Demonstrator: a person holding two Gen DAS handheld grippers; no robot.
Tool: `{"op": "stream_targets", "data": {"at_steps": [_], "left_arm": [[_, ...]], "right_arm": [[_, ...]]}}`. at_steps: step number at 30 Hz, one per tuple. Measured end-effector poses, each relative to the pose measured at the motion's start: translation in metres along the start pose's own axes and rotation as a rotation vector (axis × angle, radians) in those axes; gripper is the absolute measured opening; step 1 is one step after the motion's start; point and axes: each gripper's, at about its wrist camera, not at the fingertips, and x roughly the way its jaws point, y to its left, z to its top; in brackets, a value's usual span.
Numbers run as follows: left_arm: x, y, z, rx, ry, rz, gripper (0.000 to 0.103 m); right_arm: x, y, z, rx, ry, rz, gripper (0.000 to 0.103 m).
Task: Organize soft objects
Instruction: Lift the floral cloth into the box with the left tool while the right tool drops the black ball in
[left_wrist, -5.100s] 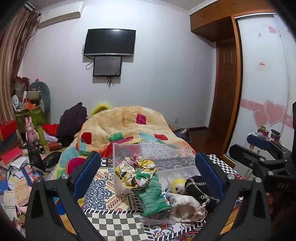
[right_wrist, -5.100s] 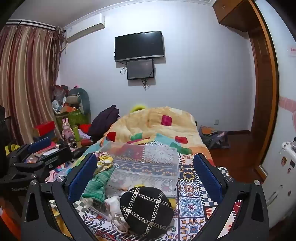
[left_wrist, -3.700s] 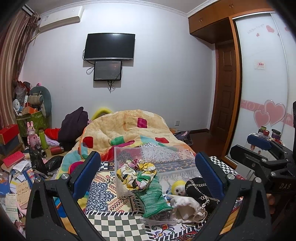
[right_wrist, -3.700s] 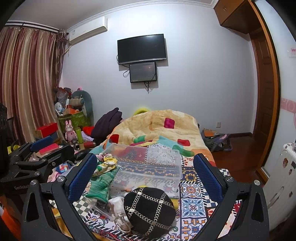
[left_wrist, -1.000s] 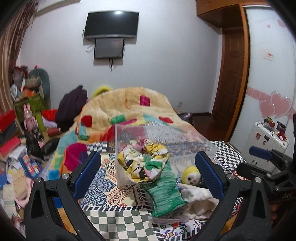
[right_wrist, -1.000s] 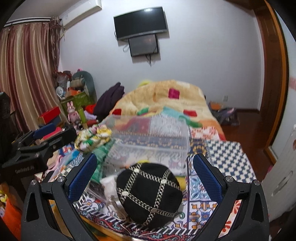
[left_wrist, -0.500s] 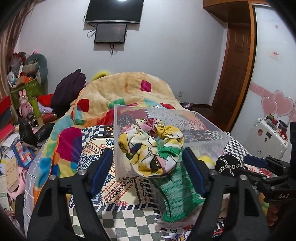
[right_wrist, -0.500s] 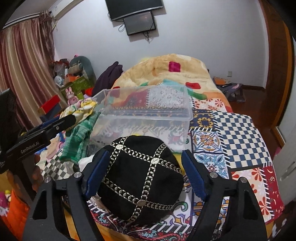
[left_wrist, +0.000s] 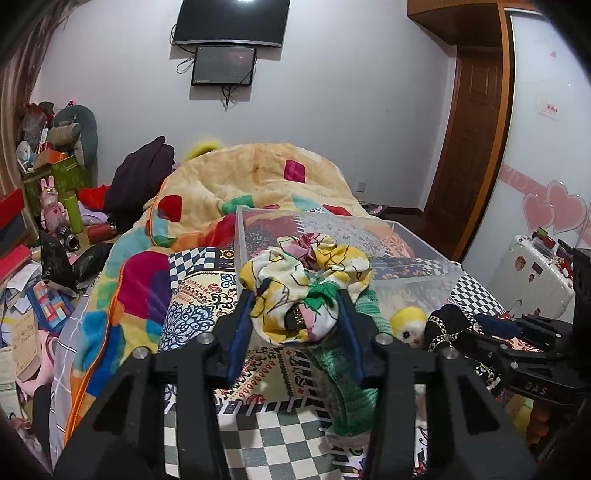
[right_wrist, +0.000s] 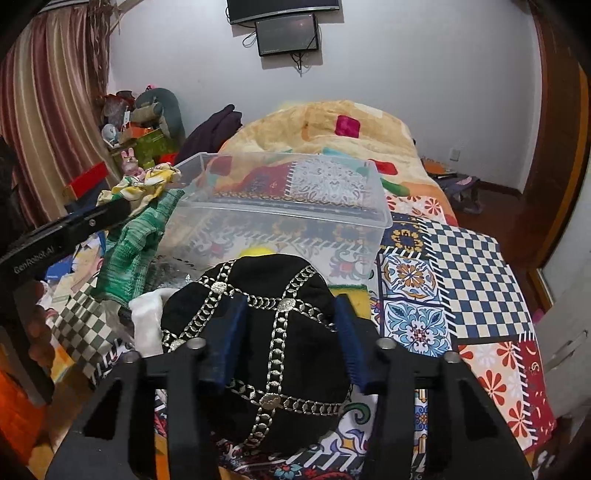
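Observation:
My left gripper (left_wrist: 297, 317) is shut on a yellow, white and green floral scrunchie (left_wrist: 303, 280) that lies over a green knitted sock (left_wrist: 343, 376), at the near corner of a clear plastic bin (left_wrist: 406, 251). My right gripper (right_wrist: 288, 339) is shut on a black hat with silver chains (right_wrist: 258, 332), which lies in front of the bin (right_wrist: 295, 221). A yellow-headed plush toy (left_wrist: 408, 325) and a white cloth (right_wrist: 147, 321) lie between the two. The scrunchie (right_wrist: 144, 184) and sock (right_wrist: 136, 240) also show in the right wrist view.
The bin stands on a bed with a patchwork cover (right_wrist: 461, 288) and a bunched yellow quilt (left_wrist: 258, 177) behind it. Cluttered boxes and toys (left_wrist: 48, 206) fill the floor at left. A white suitcase (left_wrist: 532, 273) and a wooden door (left_wrist: 465, 147) are at right.
Both grippers have come down and forward and closed: the left one onto the scrunchie, the right one onto the black hat. One second ago both were wide open.

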Motion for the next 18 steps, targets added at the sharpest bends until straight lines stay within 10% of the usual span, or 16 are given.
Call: {"op": "stream_targets", "data": {"at_steps": [6,18], "left_arm": [[-0.006,0.003,0.003,0.003,-0.022,-0.001,0.019],[-0.025,-0.002,0.016,0.027,-0.079,-0.013,0.016]], "right_arm": [[-0.004,0.000,0.001,-0.003,-0.022,0.002,0.018],[-0.037,-0.001,0.020,0.017,-0.156,-0.005,0.013]]}}
